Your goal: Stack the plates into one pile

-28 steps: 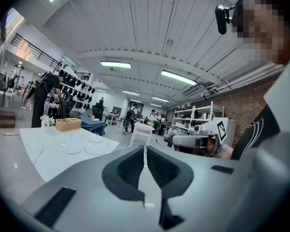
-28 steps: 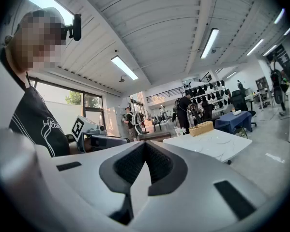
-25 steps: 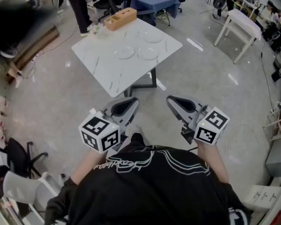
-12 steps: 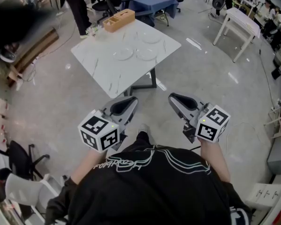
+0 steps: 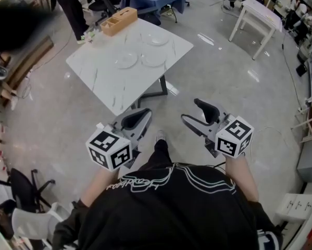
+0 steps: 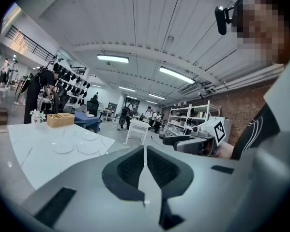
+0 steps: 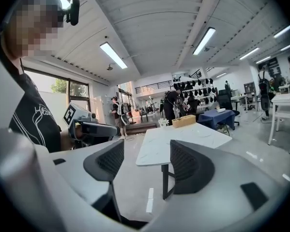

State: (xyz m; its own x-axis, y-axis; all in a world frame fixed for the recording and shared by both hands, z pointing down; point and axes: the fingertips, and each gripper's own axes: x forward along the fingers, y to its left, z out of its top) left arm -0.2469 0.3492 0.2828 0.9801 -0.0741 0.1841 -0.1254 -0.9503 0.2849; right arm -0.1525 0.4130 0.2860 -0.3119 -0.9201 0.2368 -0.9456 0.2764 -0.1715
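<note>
The table (image 5: 103, 82) has a smooth, white, marble-veined top; the plates (image 5: 126, 60), small at this range, seem clear glass; the box (image 5: 118, 21) is pale bare wood; the grey floor (image 5: 239, 77) is polished and glossy.

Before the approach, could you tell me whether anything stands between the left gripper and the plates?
Nothing visible does: only floor and tabletop lie between the left gripper and plates; the wooden box sits beyond them.

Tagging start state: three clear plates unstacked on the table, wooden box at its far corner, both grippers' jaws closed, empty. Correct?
Only the left gripper has its jaws closed. The right gripper view shows the right gripper: its jaws have just been opening and stand apart, nothing between them. Rest holds.
</note>
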